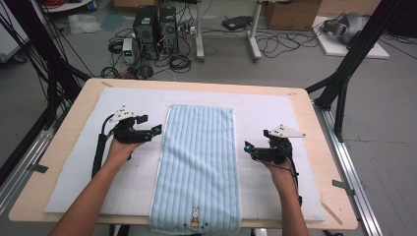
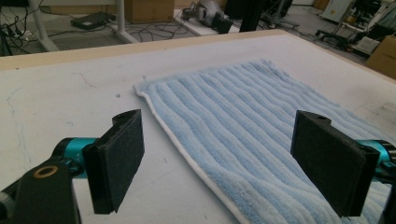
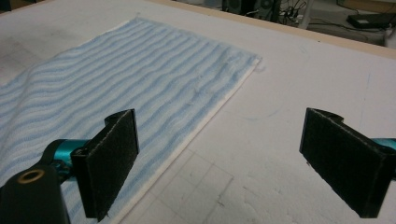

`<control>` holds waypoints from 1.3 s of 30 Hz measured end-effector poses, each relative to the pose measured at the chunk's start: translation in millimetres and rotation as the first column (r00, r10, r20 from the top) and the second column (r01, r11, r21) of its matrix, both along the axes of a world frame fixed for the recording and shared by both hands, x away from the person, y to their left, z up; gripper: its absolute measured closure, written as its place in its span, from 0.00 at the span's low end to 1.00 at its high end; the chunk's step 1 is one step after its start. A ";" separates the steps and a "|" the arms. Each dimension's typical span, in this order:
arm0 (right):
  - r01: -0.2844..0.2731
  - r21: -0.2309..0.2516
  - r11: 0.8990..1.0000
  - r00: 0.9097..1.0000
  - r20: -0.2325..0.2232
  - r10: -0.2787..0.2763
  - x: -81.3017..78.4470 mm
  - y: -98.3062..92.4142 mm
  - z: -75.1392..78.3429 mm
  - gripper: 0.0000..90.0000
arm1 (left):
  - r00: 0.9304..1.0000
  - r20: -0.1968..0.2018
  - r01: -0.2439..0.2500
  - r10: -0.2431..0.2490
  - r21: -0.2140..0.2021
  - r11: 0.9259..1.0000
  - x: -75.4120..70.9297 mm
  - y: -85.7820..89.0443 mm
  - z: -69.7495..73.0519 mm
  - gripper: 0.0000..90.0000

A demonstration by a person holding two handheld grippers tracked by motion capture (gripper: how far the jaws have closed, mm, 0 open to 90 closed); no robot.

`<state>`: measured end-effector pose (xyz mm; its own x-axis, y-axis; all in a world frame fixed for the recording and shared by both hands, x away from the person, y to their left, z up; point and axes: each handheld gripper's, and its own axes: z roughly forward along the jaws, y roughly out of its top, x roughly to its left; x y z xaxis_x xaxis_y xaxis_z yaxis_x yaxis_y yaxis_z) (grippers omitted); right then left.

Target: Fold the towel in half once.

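1. Flat on the table, a pale blue striped terry towel [image 1: 198, 164] lies lengthwise down the middle of a white padded mat [image 1: 275, 110], which covers most of a light wooden tabletop [image 1: 322, 147]; the towel's near end, marked with a small rabbit motif [image 1: 195, 217], hangs just over the table's front edge.
2. At the towel's left long edge, the left gripper [image 1: 158, 130] is held by the person's left hand [image 1: 119, 147], its jaws spread wide and holding nothing, tips just beside the towel's white-trimmed border.
3. Seen from the left gripper view, the left gripper [image 2: 217, 158] straddles that border: one black pad [image 2: 119, 156] stands over bare mat, the other over the blue ribbed cloth [image 2: 243, 126].
4. On the opposite side, the right gripper [image 1: 247, 147] sits in the person's right hand [image 1: 280, 172], close to the towel's right long edge, its jaws likewise parted and empty.
5. From the right gripper view, the right gripper [image 3: 219, 161] frames the towel's [image 3: 116, 79] hem, one pad over the cloth and the other over the mat's faint grid lines [image 3: 205, 177].
6. Beyond the table, two black computer towers [image 1: 156, 27], loose cables and a cardboard box [image 1: 291, 14] sit on the grey floor.
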<state>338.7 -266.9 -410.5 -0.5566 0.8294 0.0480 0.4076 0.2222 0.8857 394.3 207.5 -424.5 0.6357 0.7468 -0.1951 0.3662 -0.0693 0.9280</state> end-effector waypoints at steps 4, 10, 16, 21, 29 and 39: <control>-0.008 -0.001 1.000 1.000 -0.008 0.008 1.0 1.7 -1.2 0.12 | 1.000 -0.025 -0.012 0.012 0.003 1.000 3.6 1.7 -4.1 0.20; -0.009 -0.004 1.000 1.000 -0.015 0.009 2.9 3.2 -3.1 0.12 | 0.998 -0.057 -0.030 0.030 0.012 0.999 11.8 3.3 -6.6 0.21; -0.009 -0.005 1.000 1.000 -0.024 0.009 5.0 4.7 -4.9 0.12 | 0.996 -0.077 -0.041 0.043 0.024 0.999 28.1 -4.6 -4.5 0.22; -0.001 0.034 0.999 0.999 -0.040 0.002 5.2 4.9 -5.5 0.12 | 0.990 -0.132 -0.045 0.055 0.081 0.996 46.1 -20.9 -9.3 0.27; 0.001 0.028 1.000 0.998 -0.056 0.000 3.7 6.6 -6.7 0.12 | 0.978 -0.191 -0.049 0.088 0.198 0.979 63.1 -41.8 -21.9 0.43; 0.003 0.016 1.000 0.995 -0.099 -0.001 13.2 12.7 -12.4 0.12 | 0.981 -0.178 -0.028 0.078 0.267 0.963 63.0 -46.6 -26.1 0.82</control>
